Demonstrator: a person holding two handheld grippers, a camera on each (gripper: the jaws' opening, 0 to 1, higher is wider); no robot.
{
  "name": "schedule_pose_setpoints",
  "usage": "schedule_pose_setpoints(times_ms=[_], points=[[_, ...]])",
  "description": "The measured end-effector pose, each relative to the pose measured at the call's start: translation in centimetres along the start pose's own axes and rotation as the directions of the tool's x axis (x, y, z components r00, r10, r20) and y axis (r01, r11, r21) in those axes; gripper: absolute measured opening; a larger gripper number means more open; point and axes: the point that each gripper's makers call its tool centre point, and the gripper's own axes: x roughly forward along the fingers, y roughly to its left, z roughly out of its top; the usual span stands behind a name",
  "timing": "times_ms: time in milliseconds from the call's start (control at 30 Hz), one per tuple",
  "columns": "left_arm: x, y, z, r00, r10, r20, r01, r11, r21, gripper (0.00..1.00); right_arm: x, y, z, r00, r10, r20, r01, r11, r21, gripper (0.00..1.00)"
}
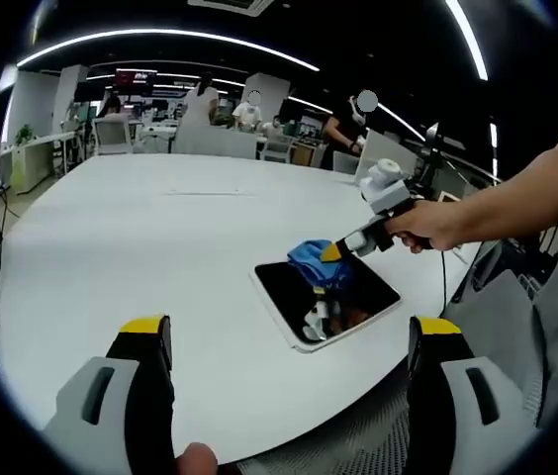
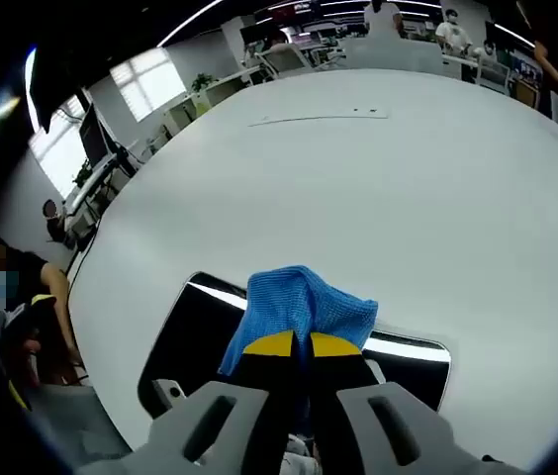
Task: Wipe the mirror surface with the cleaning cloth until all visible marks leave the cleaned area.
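- The flat rectangular mirror with a white rim and rounded corners (image 1: 326,299) is lying face up near the table's near edge; in the left gripper view its long axis is running diagonally, from lower left toward upper right.
- The crumpled blue microfibre cleaning cloth (image 2: 299,307) is sitting on the glass at the mirror's far long edge, touching it.
- The right gripper (image 2: 297,345) is pinching that cloth, its yellow-tipped jaws pressed together on the fabric; a person's hand (image 1: 427,224) is gripping its handle.
- The left gripper (image 1: 289,332) is hovering back from the mirror, jaws standing wide apart with nothing between them.
- The big round white table (image 1: 140,247) is carrying the mirror.
- Beyond, an open office is showing: desks, chairs, people standing, ceiling light strips glowing overhead.
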Motion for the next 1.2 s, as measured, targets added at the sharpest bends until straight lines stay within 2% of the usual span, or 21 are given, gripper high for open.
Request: schedule_pose_setpoints(times_ms=[33, 67, 133, 167, 233, 267, 333, 367, 433, 467, 533, 667, 733, 833, 933, 1067, 1200], points=[[-0.1, -0.4, 0.3, 1.0, -0.021, 0.019, 0.022, 1.0, -0.022, 0.99, 0.0, 0.0, 0.0, 1.0, 0.0, -0.001, 0.0, 1.0, 0.005, 0.0], [-0.2, -0.8, 0.8, 0.998, -0.04, 0.045, 0.041, 0.999, -0.027, 0.99, -0.1, -0.1, 0.0, 1.0, 0.008, -0.002, -0.008, 0.998, 0.058, 0.0], [-0.3, -0.7, 1.5, 0.997, -0.013, 0.073, 0.01, 1.0, 0.029, 0.99, 0.0, -0.2, 0.1, 1.0, 0.02, -0.008, -0.019, 0.991, 0.136, 0.0], [-0.3, -0.7, 1.4, 0.997, -0.006, 0.072, 0.002, 0.998, 0.068, 0.99, 0.0, -0.4, 0.1, 1.0, 0.017, -0.01, -0.016, 0.991, 0.131, 0.0], [-0.2, -0.5, -1.3, 0.999, 0.025, -0.023, -0.021, 0.986, 0.165, 0.99, 0.1, -0.3, 0.2, 1.0, 0.01, -0.009, -0.009, 0.993, 0.121, 0.0], [-0.2, -0.6, -2.0, 0.998, 0.03, -0.053, -0.02, 0.984, 0.179, 0.99, 0.1, -0.3, 0.2, 1.0, 0.009, -0.011, -0.008, 0.993, 0.12, 0.0], [0.0, -0.6, -1.7, 0.999, 0.025, -0.026, -0.021, 0.987, 0.157, 0.99, -0.1, -0.3, 0.1, 1.0, 0.001, -0.013, 0.001, 0.995, 0.098, 0.0], [0.1, 0.0, -1.6, 0.998, 0.052, -0.03, -0.047, 0.987, 0.154, 0.99, -0.4, -0.5, -0.1, 1.0, -0.015, -0.019, 0.016, 0.997, 0.073, 0.0], [0.0, 0.4, -0.9, 0.998, 0.064, -0.009, -0.062, 0.988, 0.144, 0.99, -0.6, -0.9, -0.4, 0.999, -0.028, -0.022, 0.03, 0.996, 0.079, 0.0], [0.0, 0.6, -0.8, 0.997, 0.073, -0.013, -0.07, 0.989, 0.127, 0.99, -0.7, -1.1, -0.5, 0.999, -0.032, -0.023, 0.034, 0.996, 0.085, 0.0], [-0.1, 0.8, -1.6, 0.996, 0.076, -0.046, -0.068, 0.984, 0.167, 0.99, -0.9, -1.5, -0.7, 0.999, -0.043, -0.029, 0.045, 0.995, 0.084, 0.0], [-0.2, 0.7, -1.9, 0.996, 0.072, -0.049, -0.063, 0.986, 0.153, 0.99, -1.5, -2.5, -1.0, 0.997, -0.069, -0.043, 0.072, 0.994, 0.078, 0.0], [-0.3, 1.0, -2.4, 0.993, 0.087, -0.077, -0.072, 0.982, 0.177, 0.99, -1.8, -2.9, -1.3, 0.997, -0.07, -0.044, 0.074, 0.993, 0.088, 0.0], [-0.3, 0.8, -1.9, 0.995, 0.083, -0.054, -0.072, 0.982, 0.173, 0.99, -2.0, -3.5, -1.4, 0.996, -0.078, -0.053, 0.083, 0.992, 0.091, 0.0], [-0.4, 0.9, -2.1, 0.995, 0.079, -0.056, -0.068, 0.981, 0.182, 0.99, -2.0, -3.7, -1.2, 0.994, -0.092, -0.06, 0.097, 0.991, 0.09, 0.0], [-0.5, 1.1, -2.2, 0.995, 0.086, -0.054, -0.075, 0.98, 0.184, 0.99, -1.6, -3.6, -0.7, 0.992, -0.104, -0.067, 0.107, 0.993, 0.048, 0.0], [-0.6, 1.2, -1.8, 0.995, 0.097, -0.04, -0.089, 0.982, 0.165, 0.99, -1.3, -3.6, -0.6, 0.992, -0.103, -0.079, 0.108, 0.993, 0.052, 0.0]])
